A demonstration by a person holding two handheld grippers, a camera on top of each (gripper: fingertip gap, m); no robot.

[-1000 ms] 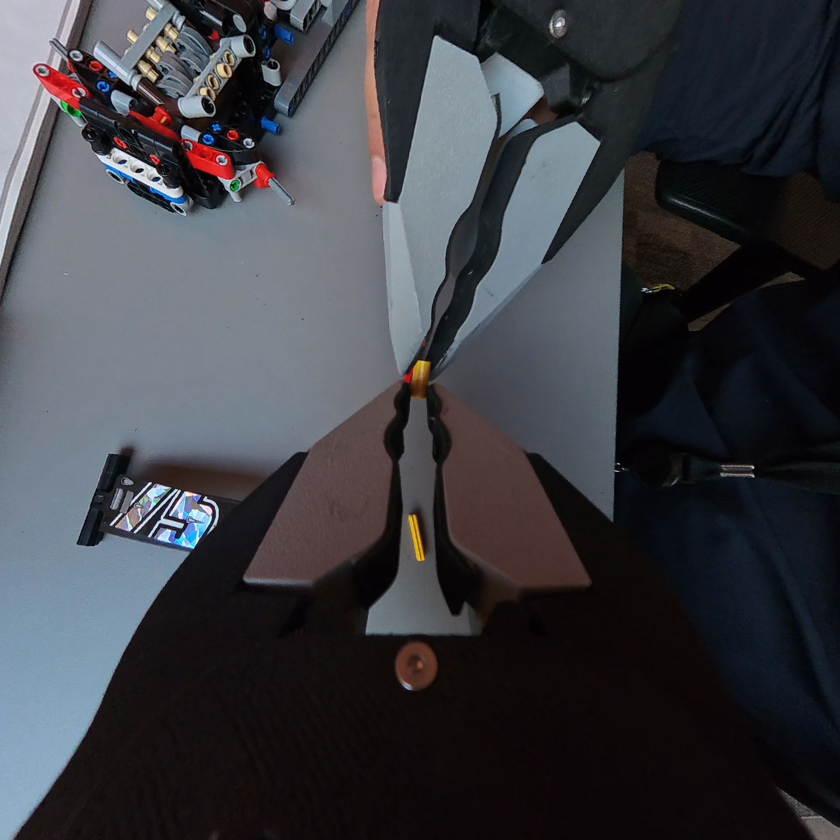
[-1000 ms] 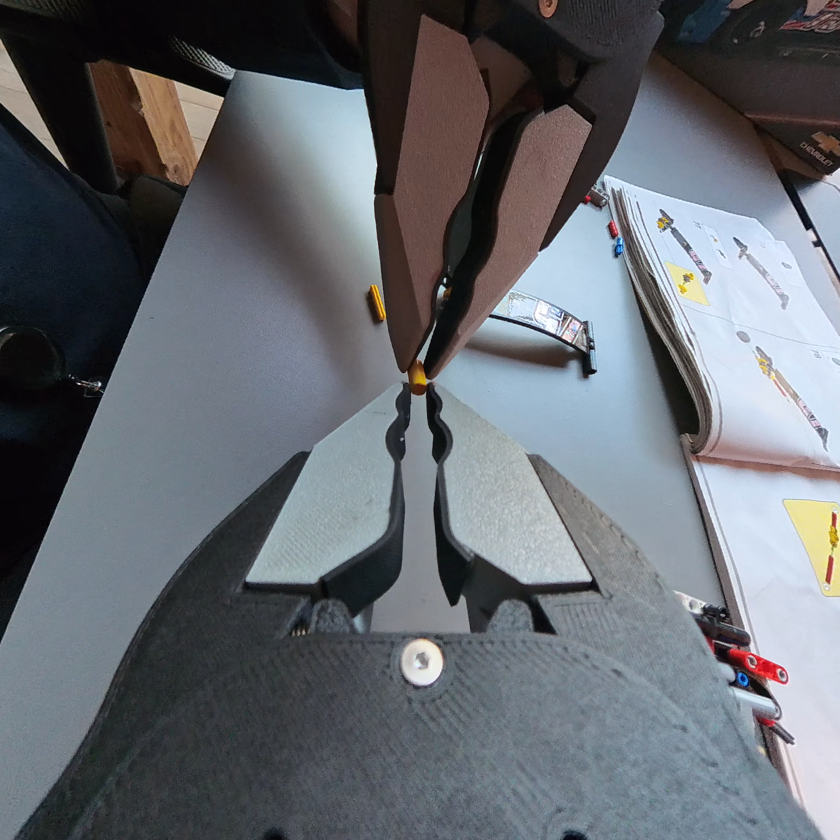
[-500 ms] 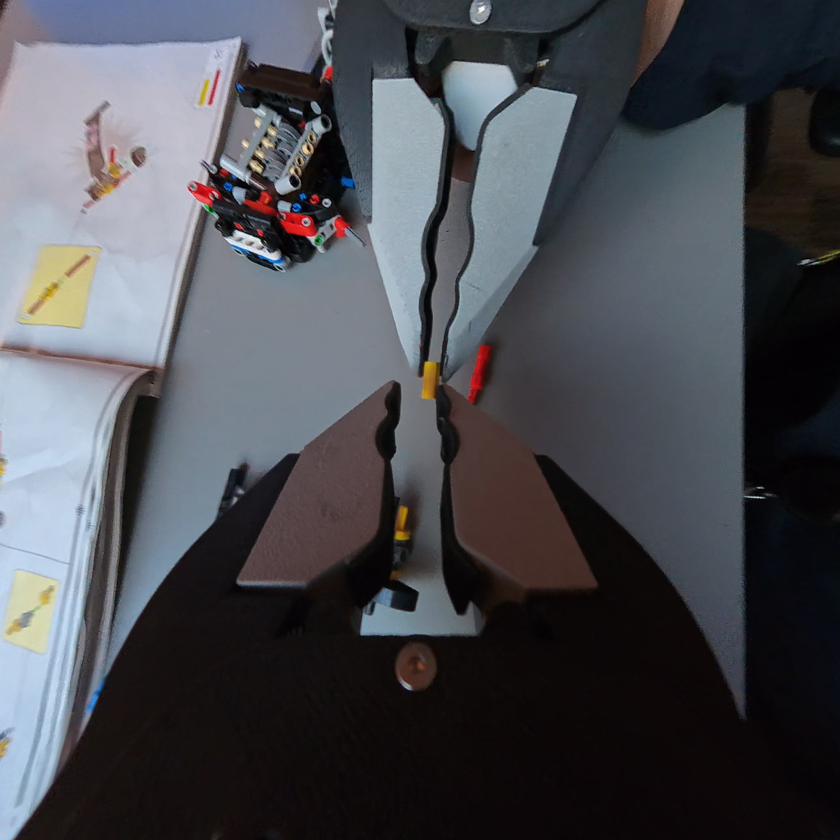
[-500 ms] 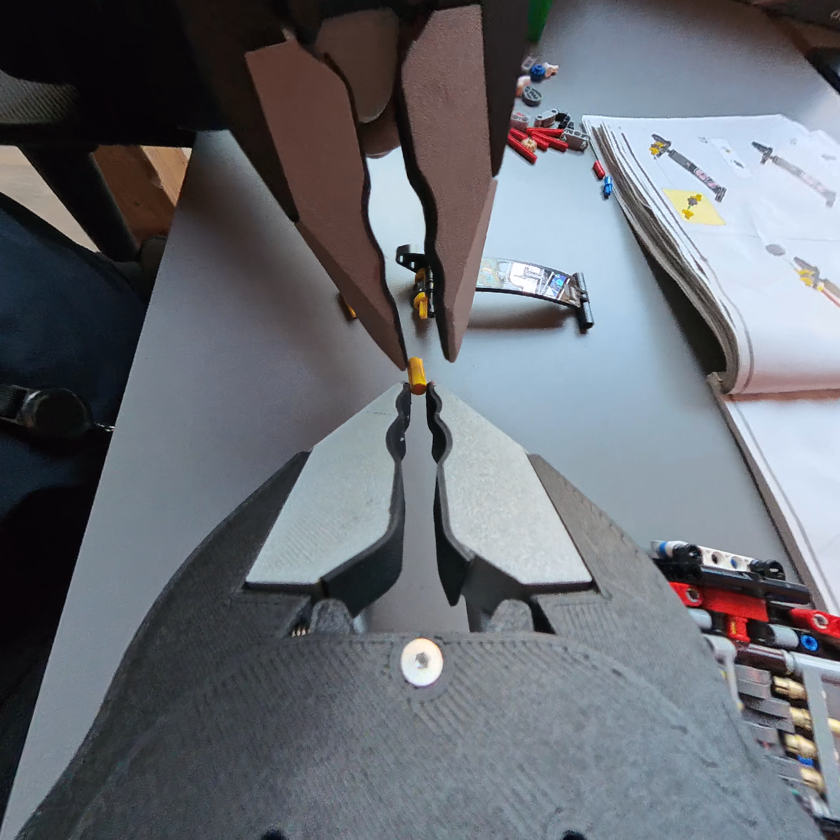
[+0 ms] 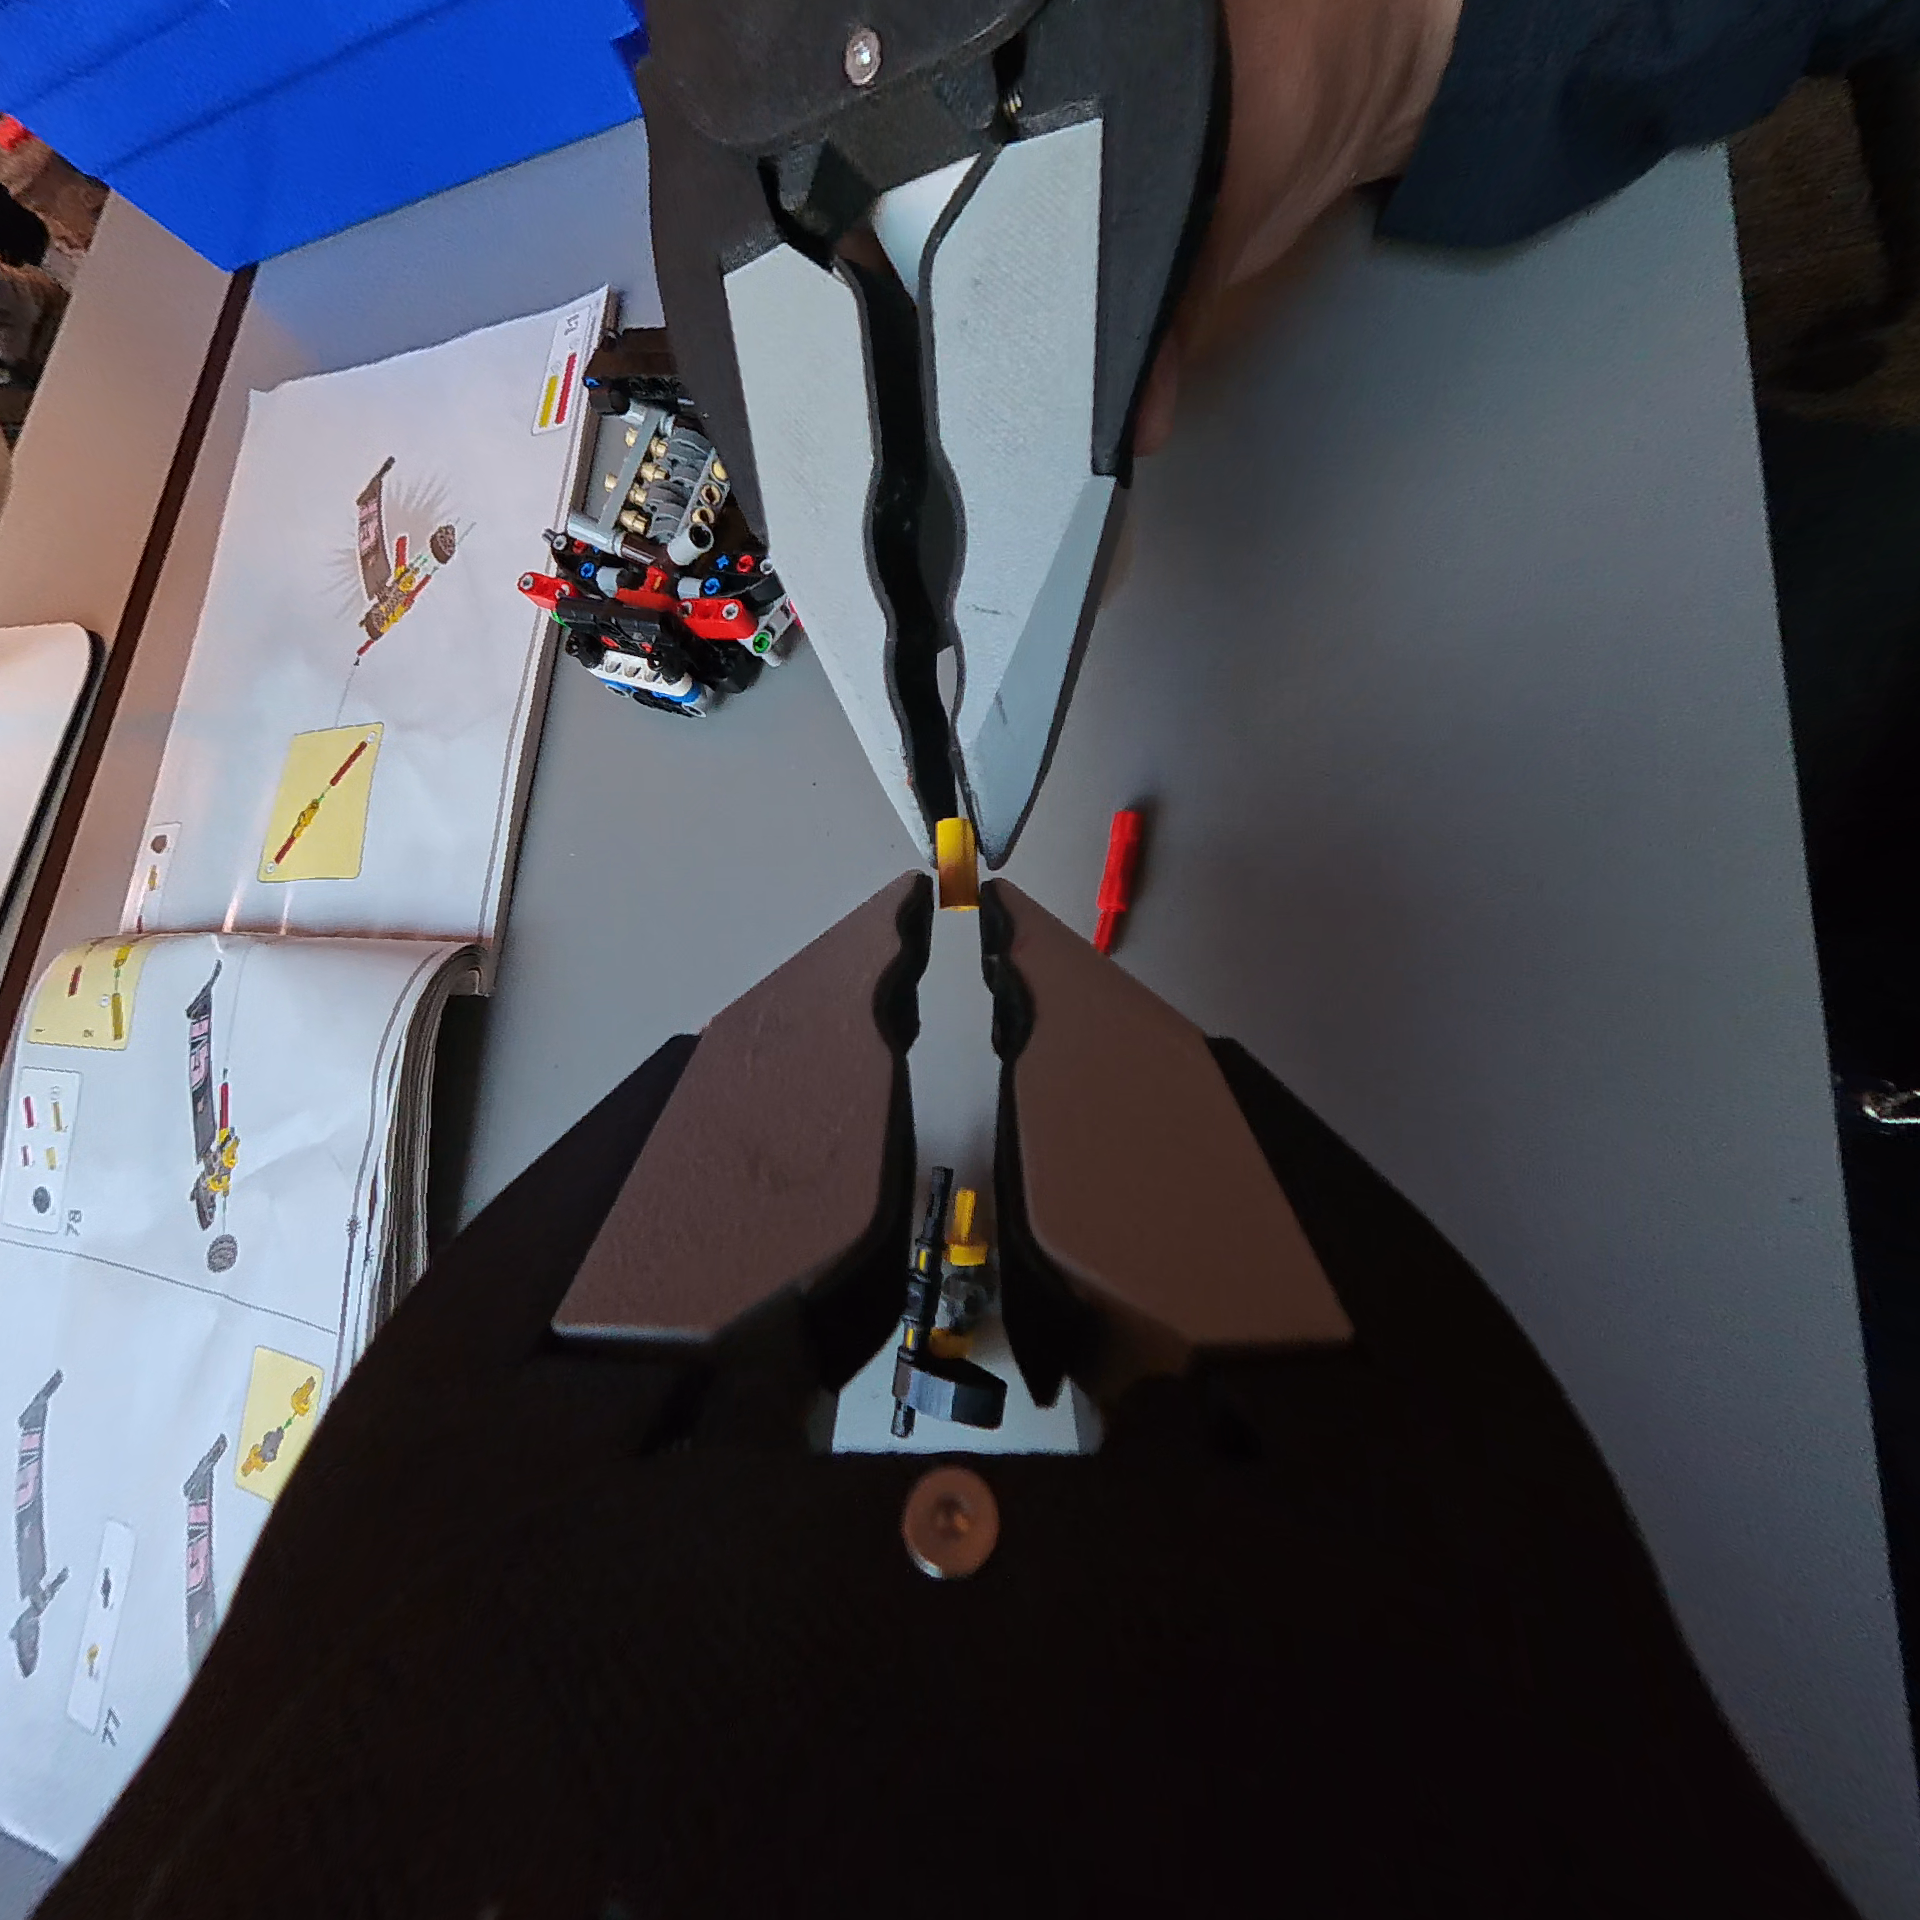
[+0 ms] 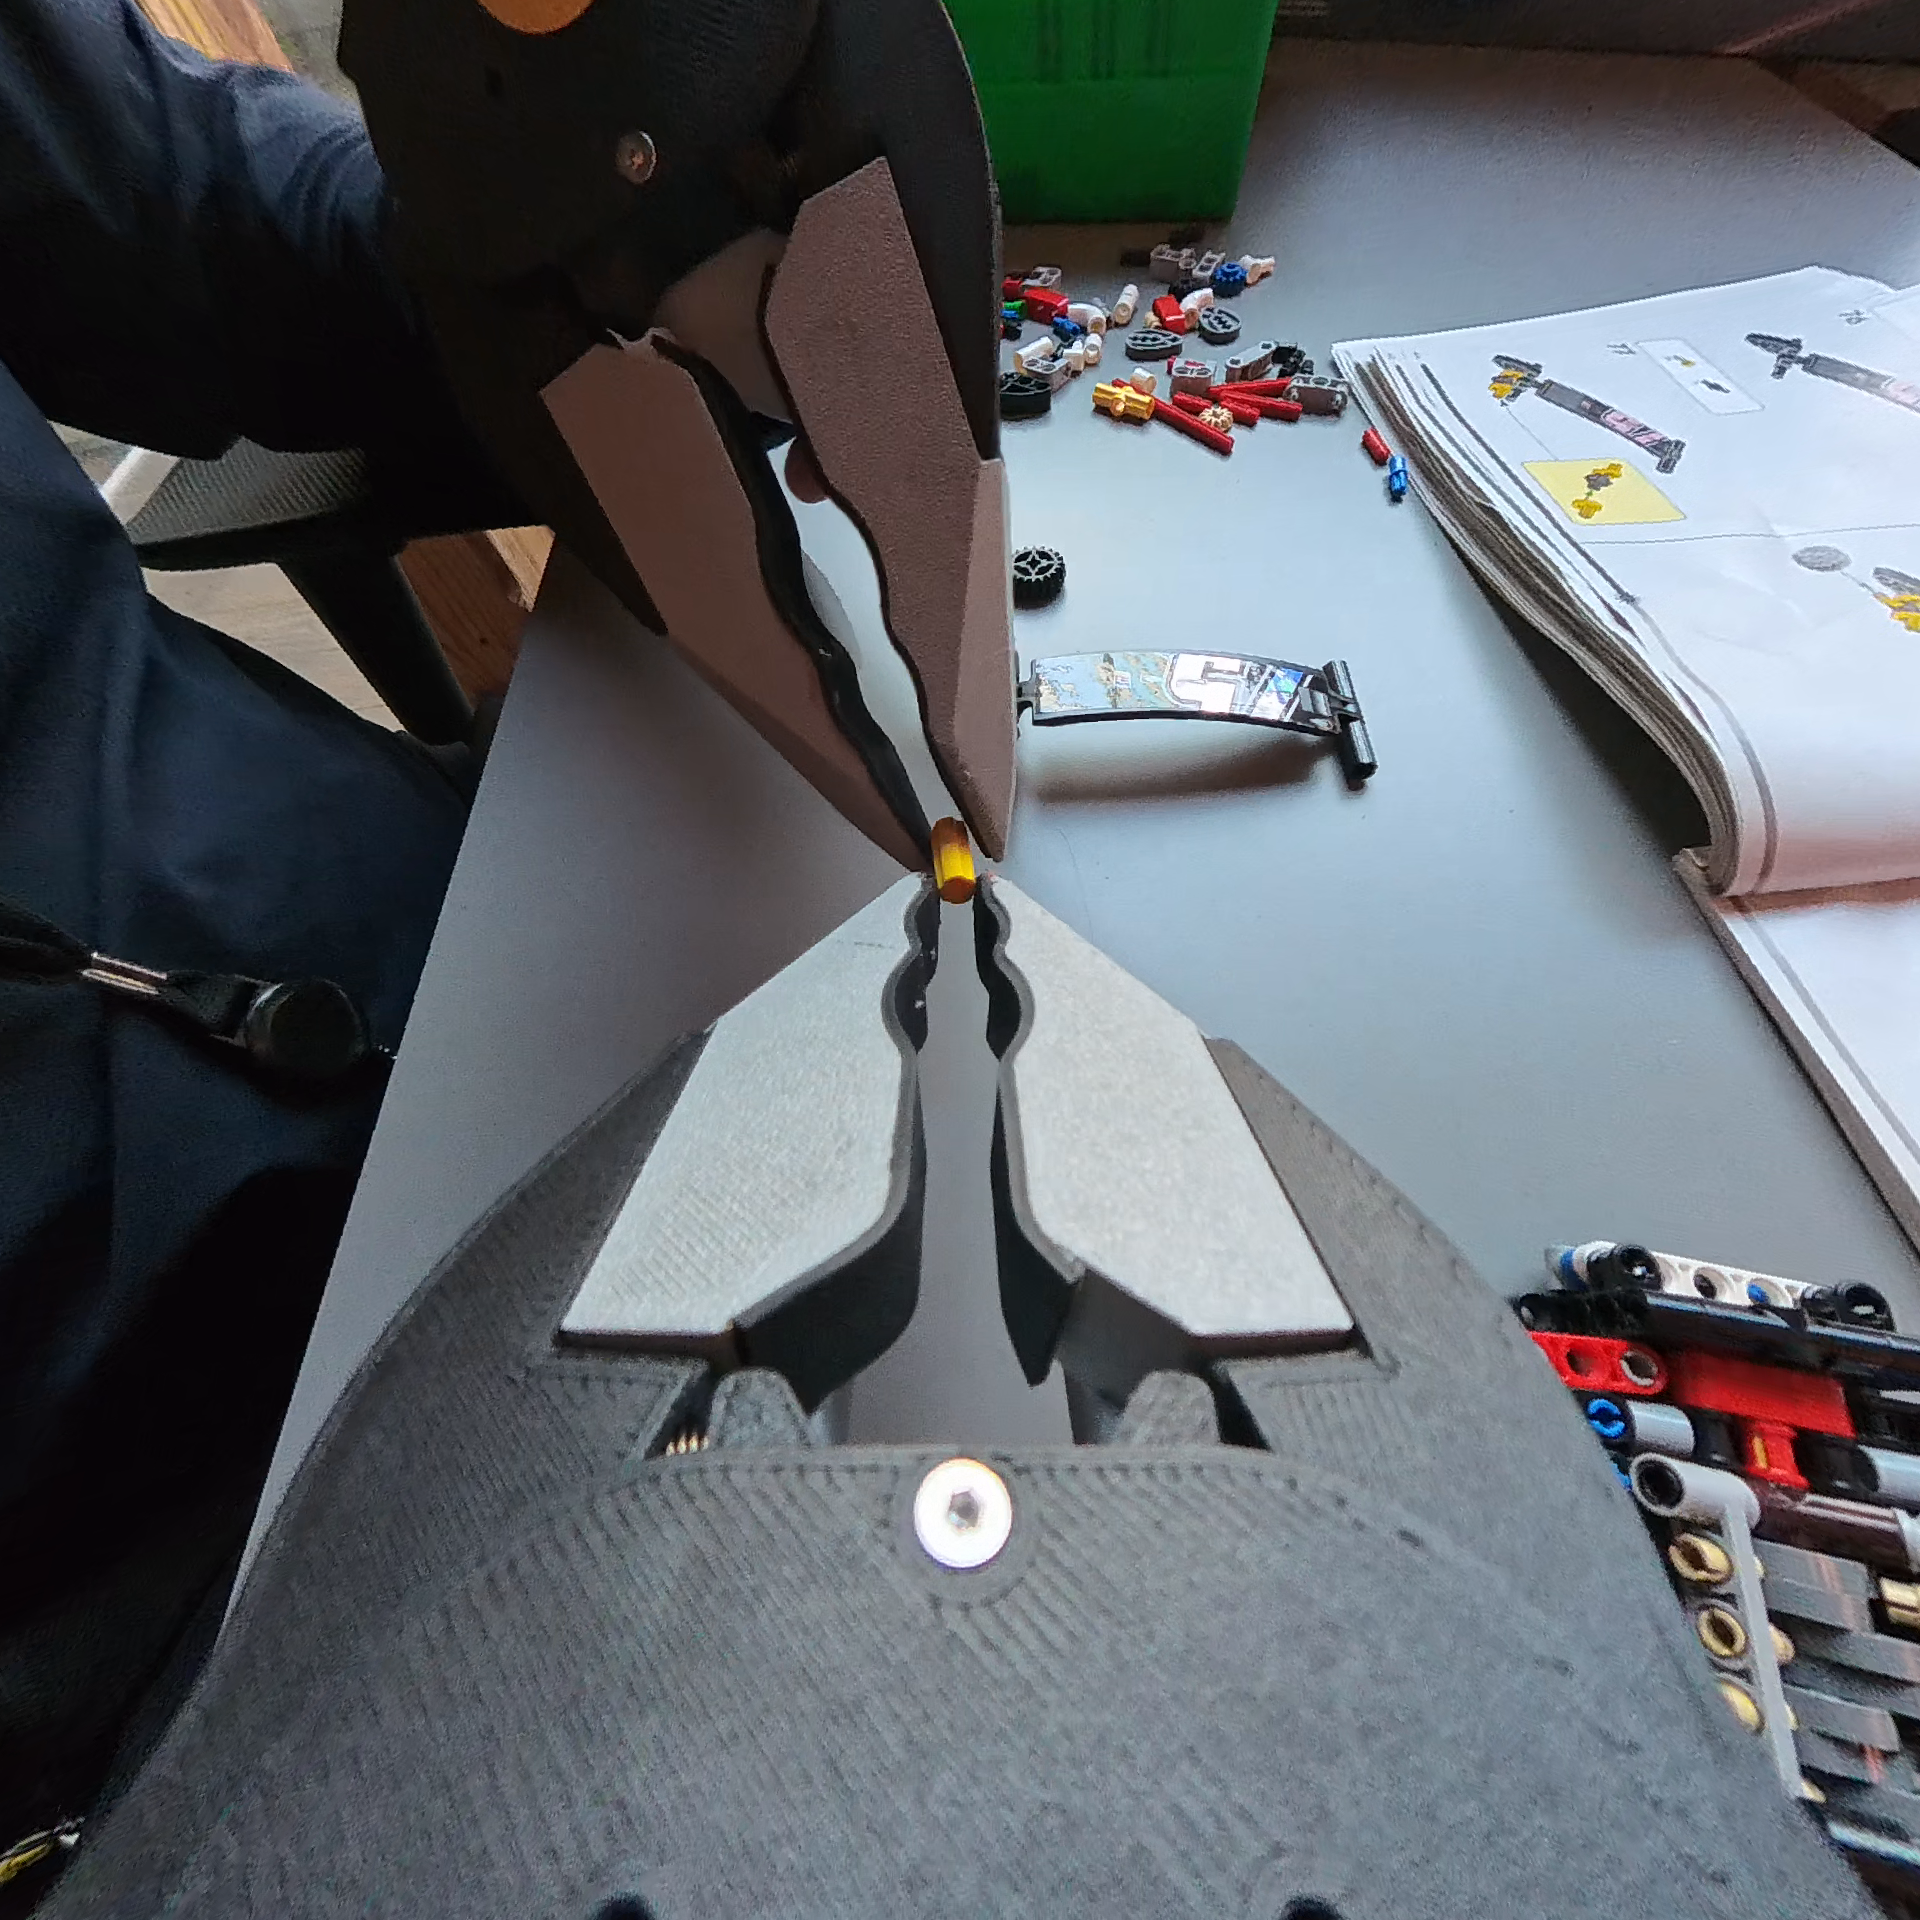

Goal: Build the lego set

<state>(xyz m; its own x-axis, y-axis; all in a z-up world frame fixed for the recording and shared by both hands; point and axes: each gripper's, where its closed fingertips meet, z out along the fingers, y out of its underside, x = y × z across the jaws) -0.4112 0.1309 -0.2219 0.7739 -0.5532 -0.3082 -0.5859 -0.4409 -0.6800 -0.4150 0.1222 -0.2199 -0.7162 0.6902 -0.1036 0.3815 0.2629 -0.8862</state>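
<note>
Your grey worktop (image 5: pixel 1403 644) carries everything here. The largest thing on it is the open instruction booklet (image 5: pixel 343 644), at 9 o'clock in the left wrist view and at 2 o'clock in the right wrist view. A blue bin (image 5: pixel 312 114) sits at 11 o'clock past the booklet in the left view; a green bin (image 6: pixel 1122 104) stands at 12 o'clock in the right view.

Next comes the half-built brick model (image 5: pixel 655 582), beside the booklet's edge at 10 o'clock in the left view. In the right view, a curved black panel with a shiny sticker (image 6: pixel 1184 691) lies at 1 o'clock, a loose pile of small parts (image 6: pixel 1164 343) farther back.

Your two tongs meet tip to tip above the worktop. The right tongs (image 6: pixel 956 899), with grey fingers, are closed on one end of a small yellow bush (image 5: pixel 956 864). The left tongs (image 5: pixel 954 902), with brown fingers, are closed on its other end, so the piece bridges both.

A red pin (image 5: pixel 1117 878) lies on the worktop at 3 o'clock of the bush. A small black and yellow assembly (image 5: pixel 940 1309) lies below your left tongs.
</note>
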